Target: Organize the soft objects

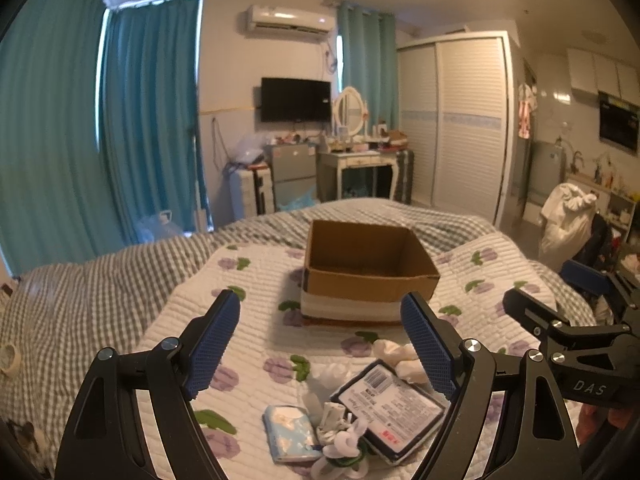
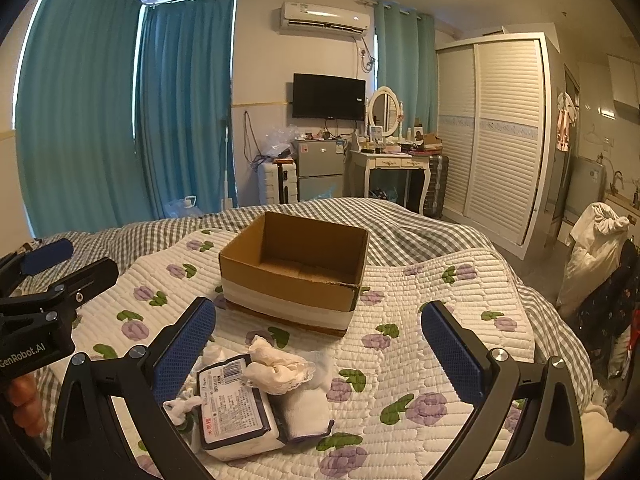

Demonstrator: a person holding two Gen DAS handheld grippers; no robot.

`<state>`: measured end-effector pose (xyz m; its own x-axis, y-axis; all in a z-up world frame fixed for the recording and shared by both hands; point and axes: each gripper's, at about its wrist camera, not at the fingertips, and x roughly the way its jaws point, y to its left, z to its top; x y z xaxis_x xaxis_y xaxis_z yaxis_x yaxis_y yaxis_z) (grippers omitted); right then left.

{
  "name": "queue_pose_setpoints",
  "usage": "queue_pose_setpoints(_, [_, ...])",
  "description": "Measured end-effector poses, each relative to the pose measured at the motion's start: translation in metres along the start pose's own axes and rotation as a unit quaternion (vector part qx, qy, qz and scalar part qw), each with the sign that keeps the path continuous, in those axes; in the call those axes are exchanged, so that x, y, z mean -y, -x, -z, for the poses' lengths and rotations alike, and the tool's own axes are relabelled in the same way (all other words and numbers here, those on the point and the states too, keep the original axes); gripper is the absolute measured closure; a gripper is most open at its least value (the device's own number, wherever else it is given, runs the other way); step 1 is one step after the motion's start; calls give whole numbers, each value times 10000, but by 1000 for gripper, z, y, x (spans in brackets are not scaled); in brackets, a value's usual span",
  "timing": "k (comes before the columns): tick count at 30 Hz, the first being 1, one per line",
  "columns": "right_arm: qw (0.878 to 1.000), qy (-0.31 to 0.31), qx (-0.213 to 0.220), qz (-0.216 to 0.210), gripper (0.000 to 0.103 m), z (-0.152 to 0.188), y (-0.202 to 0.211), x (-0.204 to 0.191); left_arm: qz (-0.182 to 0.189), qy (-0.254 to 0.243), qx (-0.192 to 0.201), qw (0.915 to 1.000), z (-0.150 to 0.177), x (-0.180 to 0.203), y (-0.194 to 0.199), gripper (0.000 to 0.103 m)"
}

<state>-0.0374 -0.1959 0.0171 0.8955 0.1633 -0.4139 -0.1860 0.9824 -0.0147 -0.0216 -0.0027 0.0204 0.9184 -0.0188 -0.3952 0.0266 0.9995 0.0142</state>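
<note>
Hovering over the quilt (image 1: 256, 276), the left gripper (image 1: 320, 344) has its blue pads spread wide and holds nothing. Just below it lies a small blue tissue pack (image 1: 290, 432), then a bundle of white socks (image 1: 340, 436), then the dark-edged wipes packet (image 1: 390, 402), all touching in one loose pile. Beyond them the cardboard box (image 1: 368, 268) stands open on the quilt, a little apart from the pile. Over to the right gripper (image 2: 318, 344): jaws apart too, gripping nothing, with the wipes packet (image 2: 236, 408) and a crumpled cream cloth (image 2: 276, 364) by its left pad.
</note>
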Motion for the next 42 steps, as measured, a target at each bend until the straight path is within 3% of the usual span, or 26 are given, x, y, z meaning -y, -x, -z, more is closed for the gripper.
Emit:
queue_pose_setpoints(3, [9997,165,-134,-137,0,2,3,-6,16,-95,-37,9999,3,-3,4,19])
queue_pose_setpoints(8, [9965,440,-613,-353,0,26,-12,-24,-122,-174,-556,9982,30,-17,-11,19])
queue_pose_setpoints(15, [9804,812,-1627,-752,0,84,-60,-58,-181,48,-1387,9902,85,-30,-42,19])
queue_pose_setpoints(19, [9714,992,-1988,-838,2,108,-77,-71,-123,14,-1658,9861,102,-27,-52,19])
queue_pose_setpoints(22, [9679,1110,-2111,-788,6,117,-87,-77,-90,6,-1765,9843,107,-30,-58,19])
queue_pose_setpoints(26, [9635,1094,-2292,-851,19,121,-97,-77,-102,51,-1840,9829,109,-37,-63,19])
queue_pose_setpoints(30, [9669,864,-2199,-963,27,117,-95,-69,-135,120,-1882,9820,108,-42,-63,21])
queue_pose_setpoints(35, [9767,702,-1807,-921,29,98,-79,-57,-85,-185,-1821,9831,107,-30,-57,21])
queue_pose_setpoints(42, [9853,538,-1434,-754,30,78,-60,-38,375,-342,-2085,9767,117,4,-61,21])
